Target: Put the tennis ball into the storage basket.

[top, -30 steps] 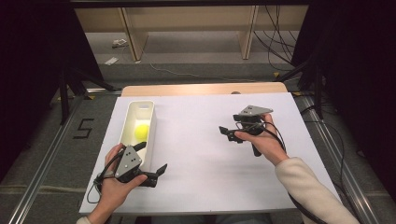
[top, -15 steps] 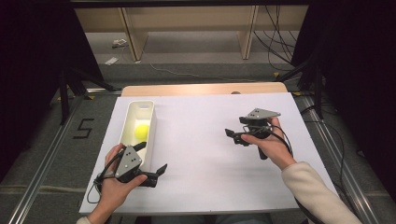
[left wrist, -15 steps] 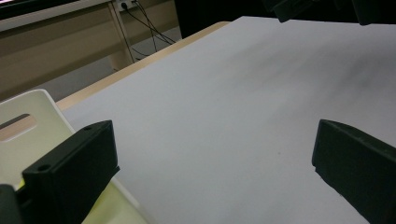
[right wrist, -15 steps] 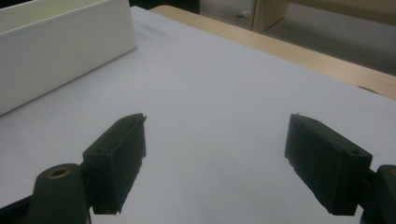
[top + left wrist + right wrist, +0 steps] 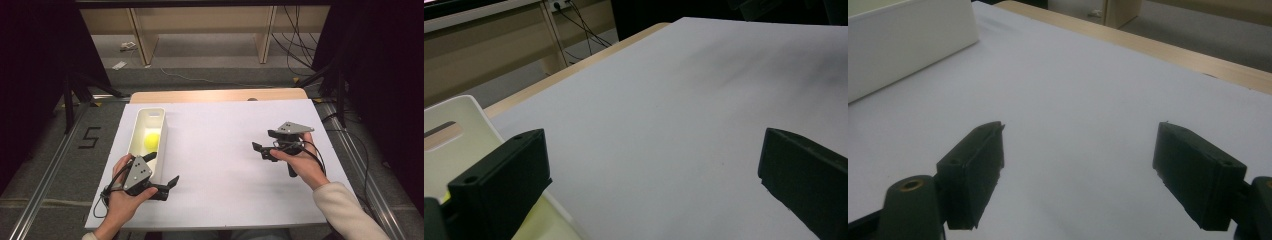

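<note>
A long white bin [image 5: 159, 116] stands on the left of the white table sheet [image 5: 220, 190], with a yellow ball [image 5: 152, 140] inside it. My left gripper [image 5: 161, 168] rests by the bin's near end, open, one jaw over the bin's rim and nothing between the jaws. In the left gripper view the open left gripper [image 5: 651, 180] faces bare sheet, with the bin [image 5: 454, 145] at the left. My right gripper [image 5: 264, 140] hovers open over the right side of the sheet, holding nothing. Ahead of the open right gripper [image 5: 1083, 170] lies blank sheet, and the bin's wall [image 5: 908, 40] is at the upper left.
The wooden table edge [image 5: 215, 95] runs along the far side of the sheet. Beyond it are wooden shelf legs [image 5: 142, 45] and cables [image 5: 295, 30] on the floor. A metal rail [image 5: 45, 180] runs along the left of the table.
My right gripper has drifted a little to the right and toward the near edge, still open. The left gripper, bin and ball have not moved.
</note>
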`<state>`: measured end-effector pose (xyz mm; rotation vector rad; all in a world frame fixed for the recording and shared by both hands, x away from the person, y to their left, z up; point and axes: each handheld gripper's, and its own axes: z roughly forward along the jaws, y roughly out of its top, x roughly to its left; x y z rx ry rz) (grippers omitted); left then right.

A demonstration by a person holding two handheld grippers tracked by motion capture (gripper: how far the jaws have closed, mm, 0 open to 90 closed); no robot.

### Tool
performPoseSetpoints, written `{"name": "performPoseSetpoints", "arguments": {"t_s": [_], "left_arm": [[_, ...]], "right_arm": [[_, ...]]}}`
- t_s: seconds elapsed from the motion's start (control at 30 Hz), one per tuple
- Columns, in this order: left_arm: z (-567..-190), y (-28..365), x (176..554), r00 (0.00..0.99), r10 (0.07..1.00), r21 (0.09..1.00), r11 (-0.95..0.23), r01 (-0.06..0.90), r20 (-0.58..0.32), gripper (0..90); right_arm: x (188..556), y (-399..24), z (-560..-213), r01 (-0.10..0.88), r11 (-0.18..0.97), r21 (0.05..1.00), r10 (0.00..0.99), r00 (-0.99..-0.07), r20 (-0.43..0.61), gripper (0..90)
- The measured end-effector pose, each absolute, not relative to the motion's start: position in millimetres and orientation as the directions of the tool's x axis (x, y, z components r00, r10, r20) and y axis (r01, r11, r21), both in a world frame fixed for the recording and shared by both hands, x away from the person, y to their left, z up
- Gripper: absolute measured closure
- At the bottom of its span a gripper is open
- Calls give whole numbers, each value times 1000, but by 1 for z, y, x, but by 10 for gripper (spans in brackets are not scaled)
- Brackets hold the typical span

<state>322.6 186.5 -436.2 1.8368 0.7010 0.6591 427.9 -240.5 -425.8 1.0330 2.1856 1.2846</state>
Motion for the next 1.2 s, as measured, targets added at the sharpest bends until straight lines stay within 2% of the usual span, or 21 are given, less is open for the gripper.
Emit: {"name": "performPoseSetpoints", "arguments": {"t_s": [0.57, 1.2], "left_arm": [[-436, 187, 323, 679, 725, 936, -310, 168, 118, 0], [-436, 188, 323, 677, 727, 935, -310, 171, 117, 0]], "right_arm": [[400, -274, -429, 395, 277, 876, 789, -613, 27, 210], [379, -287, -436, 406, 283, 869, 793, -608, 25, 207]]}}
